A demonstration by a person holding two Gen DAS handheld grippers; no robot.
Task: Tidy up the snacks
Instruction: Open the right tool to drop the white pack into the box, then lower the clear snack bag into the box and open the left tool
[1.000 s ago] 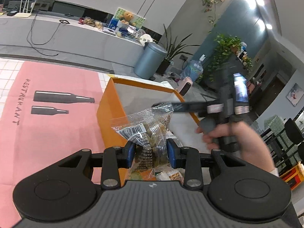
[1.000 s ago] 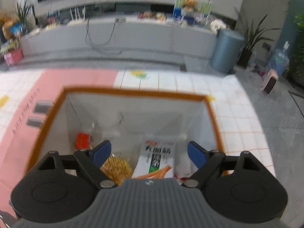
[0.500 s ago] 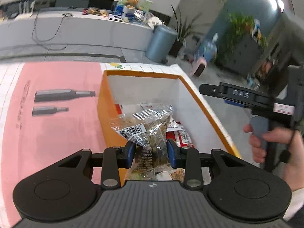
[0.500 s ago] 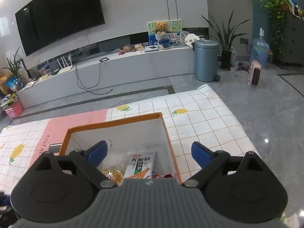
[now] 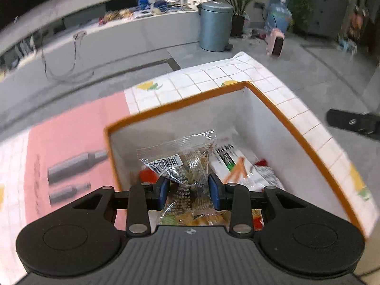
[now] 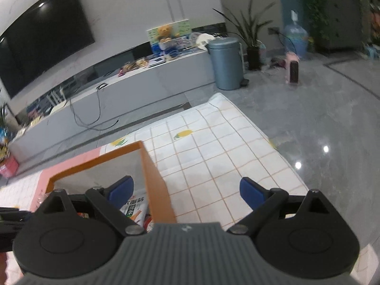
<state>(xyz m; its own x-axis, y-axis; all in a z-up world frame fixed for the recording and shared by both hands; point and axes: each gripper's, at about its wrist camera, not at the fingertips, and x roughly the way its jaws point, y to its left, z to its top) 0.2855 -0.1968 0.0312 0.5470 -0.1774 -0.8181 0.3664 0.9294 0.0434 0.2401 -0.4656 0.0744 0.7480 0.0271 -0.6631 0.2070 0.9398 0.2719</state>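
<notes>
1. Left hand-held gripper (image 5: 189, 191): blue pads pinched narrow on a clear snack packet (image 5: 184, 163). Barcode label faces up on the packet's left half; the wrapper sticks out ahead of the pads and trails back under the body.
2. Held packet hangs over the open top of the orange box (image 5: 294, 128), white inside. Box interior lies straight ahead of and below the left fingers.
3. In the box, just right of the left pads: white snack pack (image 5: 234, 163) with orange stick graphics and dark lettering. A red wrapper (image 5: 148, 175) shows just left of the pads. More yellow/orange packs sit under the gripper body, too blurred to identify.
4. Right hand-held gripper (image 6: 186, 188): blue pads spread wide, nothing between them. Left pad sits over the box's right inner edge, right pad over the checked cloth (image 6: 213, 152).
5. In the right wrist view the box's right wall and corner run up between the pads, closer to the left one. The white pack with orange sticks is visible just below the left pad, inside the box.
6. Left of the left hand-held gripper, beside the box: pink mat (image 5: 71, 142) with grey bottle graphics, lying on the cloth.
7. Far ahead of both: blue-grey bin (image 6: 225, 63), low white TV bench, potted plant, pink heater on the grey floor.
8. Left view is motion-blurred at the edges.
</notes>
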